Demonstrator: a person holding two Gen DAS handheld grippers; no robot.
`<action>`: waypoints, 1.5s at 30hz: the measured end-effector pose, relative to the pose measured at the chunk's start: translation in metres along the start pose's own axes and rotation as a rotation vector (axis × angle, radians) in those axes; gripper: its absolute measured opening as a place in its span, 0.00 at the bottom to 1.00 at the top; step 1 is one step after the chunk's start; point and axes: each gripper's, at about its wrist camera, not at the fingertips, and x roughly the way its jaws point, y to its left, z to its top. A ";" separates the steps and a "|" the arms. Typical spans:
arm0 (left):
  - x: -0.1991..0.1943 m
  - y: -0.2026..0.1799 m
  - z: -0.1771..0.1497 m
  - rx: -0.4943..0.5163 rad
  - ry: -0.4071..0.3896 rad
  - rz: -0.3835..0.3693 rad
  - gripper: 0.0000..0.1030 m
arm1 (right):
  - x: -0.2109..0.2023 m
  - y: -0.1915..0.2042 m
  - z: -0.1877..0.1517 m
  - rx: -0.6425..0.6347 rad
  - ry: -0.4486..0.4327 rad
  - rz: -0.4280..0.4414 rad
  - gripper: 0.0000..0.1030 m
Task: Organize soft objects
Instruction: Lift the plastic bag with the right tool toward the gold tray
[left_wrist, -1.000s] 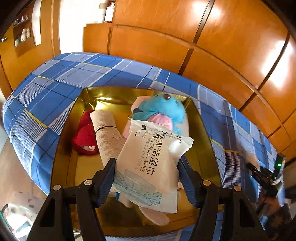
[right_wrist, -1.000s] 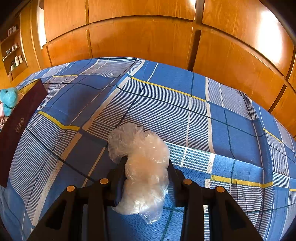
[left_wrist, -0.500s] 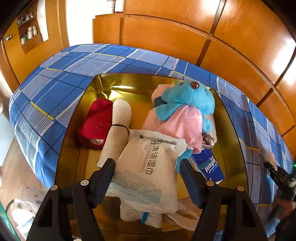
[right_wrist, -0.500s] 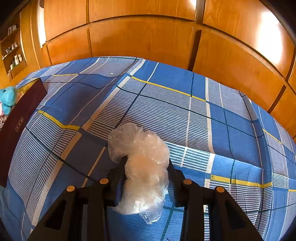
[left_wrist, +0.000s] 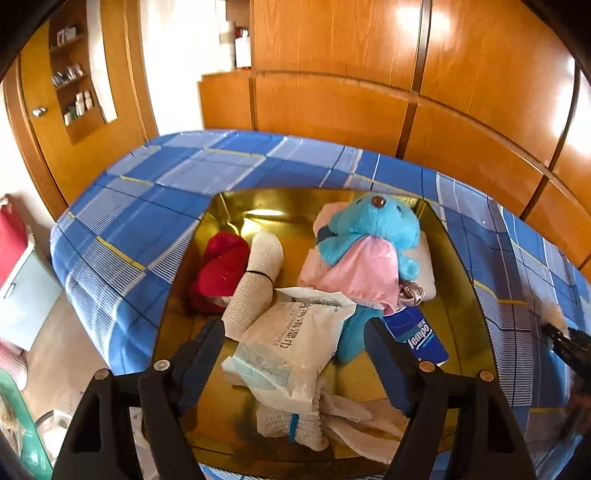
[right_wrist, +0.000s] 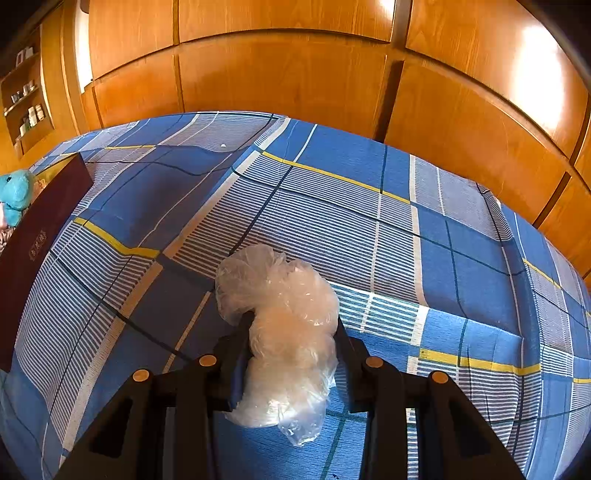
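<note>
A gold-lined box (left_wrist: 460, 280) sits on the blue plaid bed. In it lie a white wipes pack (left_wrist: 291, 343), a blue plush toy (left_wrist: 369, 232) in pink cloth, a beige rolled bandage (left_wrist: 255, 280), a red cloth (left_wrist: 221, 269), a blue tissue pack (left_wrist: 421, 336) and white rags (left_wrist: 321, 417). My left gripper (left_wrist: 295, 354) is open above the wipes pack, which rests free in the box. My right gripper (right_wrist: 291, 332) is shut on a crumpled clear plastic bag (right_wrist: 284, 325) just over the bed.
The blue plaid bedspread (right_wrist: 351, 206) covers the bed. Wooden wardrobe panels (right_wrist: 295, 74) stand behind it. The box's dark red outer wall (right_wrist: 33, 243) and the plush toy (right_wrist: 16, 195) show at the left of the right wrist view. The floor lies left of the bed (left_wrist: 55, 332).
My left gripper opened and drew back upward; the wipes pack dropped into the box. The right gripper and its bag have not moved.
</note>
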 end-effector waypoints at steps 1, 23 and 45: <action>-0.004 -0.001 -0.001 0.001 -0.013 0.007 0.76 | 0.000 0.001 0.000 -0.002 0.000 -0.001 0.36; -0.042 -0.005 -0.021 -0.009 -0.140 0.014 0.76 | -0.001 0.006 -0.001 0.004 -0.001 -0.043 0.36; -0.050 0.044 -0.028 -0.118 -0.153 0.032 0.76 | -0.008 0.018 -0.001 0.092 0.051 -0.133 0.34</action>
